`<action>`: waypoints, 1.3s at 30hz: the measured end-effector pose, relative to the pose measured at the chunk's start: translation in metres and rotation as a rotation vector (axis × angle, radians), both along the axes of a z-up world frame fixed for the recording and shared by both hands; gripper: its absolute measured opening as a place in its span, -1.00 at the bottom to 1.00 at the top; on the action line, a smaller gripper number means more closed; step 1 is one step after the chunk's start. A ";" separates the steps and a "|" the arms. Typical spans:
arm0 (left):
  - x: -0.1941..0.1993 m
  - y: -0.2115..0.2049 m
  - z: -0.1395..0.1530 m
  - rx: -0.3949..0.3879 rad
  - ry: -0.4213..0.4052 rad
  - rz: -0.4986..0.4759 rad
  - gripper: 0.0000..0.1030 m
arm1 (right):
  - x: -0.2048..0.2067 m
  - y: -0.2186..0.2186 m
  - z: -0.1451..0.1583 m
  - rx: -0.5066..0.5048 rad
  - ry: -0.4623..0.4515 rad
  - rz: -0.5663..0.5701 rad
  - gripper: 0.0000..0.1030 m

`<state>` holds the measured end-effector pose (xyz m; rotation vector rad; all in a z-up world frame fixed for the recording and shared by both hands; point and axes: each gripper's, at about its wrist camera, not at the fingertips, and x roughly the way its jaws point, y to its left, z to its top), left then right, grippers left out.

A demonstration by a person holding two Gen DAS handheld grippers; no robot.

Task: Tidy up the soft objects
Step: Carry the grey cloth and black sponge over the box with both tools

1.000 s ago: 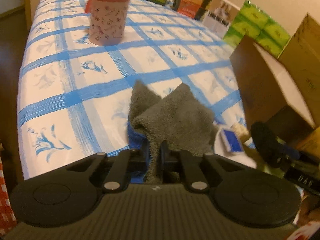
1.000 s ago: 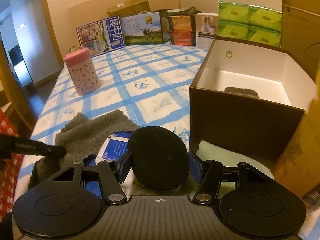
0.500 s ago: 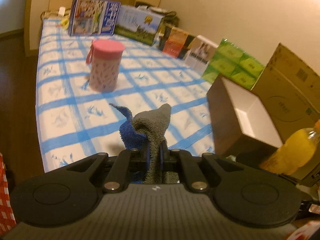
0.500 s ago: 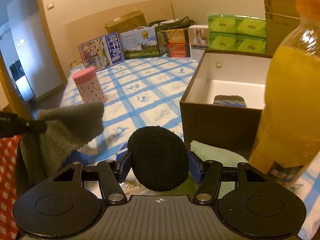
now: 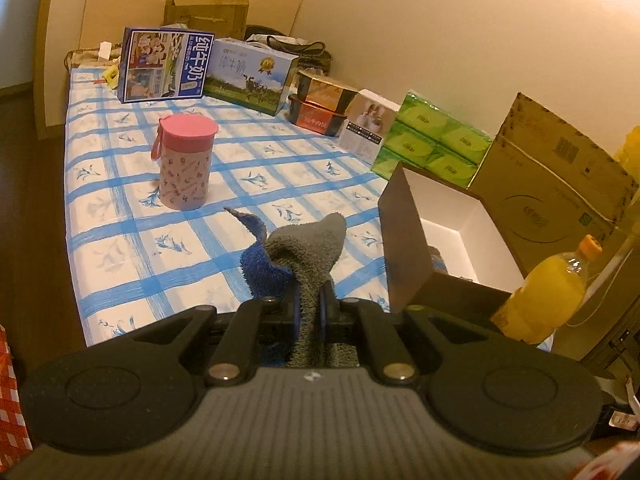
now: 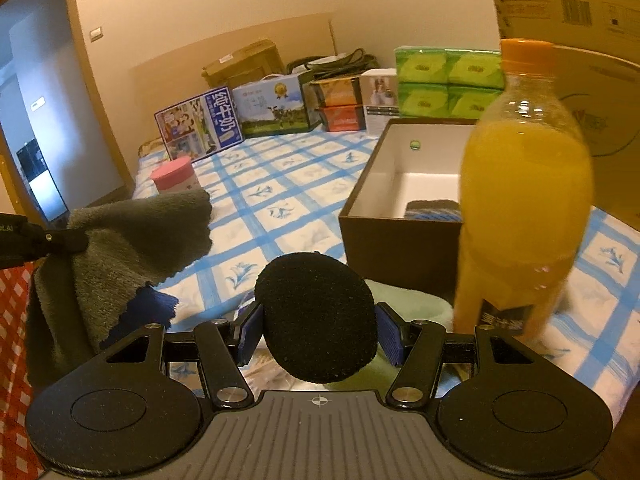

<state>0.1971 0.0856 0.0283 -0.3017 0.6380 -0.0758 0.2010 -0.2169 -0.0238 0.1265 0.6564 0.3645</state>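
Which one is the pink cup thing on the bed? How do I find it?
Look at the big blue-and-white checked bedspread. Out on its open middle, away from the row of boxes along the wall, stands the tall round canister all alone. It is the only thing with a pink lid and a pink loop hanging down its side.

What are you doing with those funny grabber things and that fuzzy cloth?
A person is tidying soft things on the table. The left gripper is shut on a grey and blue towel, held up off the table. The right gripper clamps a round black sponge. The open brown box nearby already holds one folded cloth. An orange drink bottle stands beside it.
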 end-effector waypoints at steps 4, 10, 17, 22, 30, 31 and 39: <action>-0.007 -0.005 0.008 0.010 -0.015 -0.010 -0.85 | -0.010 -0.011 0.004 -0.002 -0.001 -0.015 0.15; -0.013 -0.017 0.016 0.006 -0.032 -0.041 -0.85 | -0.026 -0.028 0.014 0.001 -0.011 -0.037 0.15; -0.014 -0.037 0.027 0.006 -0.052 -0.090 -0.85 | -0.043 -0.052 0.023 0.007 -0.017 -0.065 0.15; -0.010 -0.049 0.038 0.018 -0.074 -0.119 -0.85 | -0.055 -0.080 0.028 0.010 -0.008 -0.099 0.15; 0.017 -0.074 0.056 0.034 -0.112 -0.169 -0.85 | -0.052 -0.139 0.037 -0.016 -0.014 -0.188 0.15; 0.022 -0.079 0.058 0.035 -0.117 -0.177 -0.85 | -0.049 -0.146 0.040 -0.019 -0.020 -0.200 0.15; 0.075 -0.117 0.071 0.049 -0.147 -0.242 -0.85 | 0.005 -0.190 0.062 -0.052 -0.107 -0.215 0.15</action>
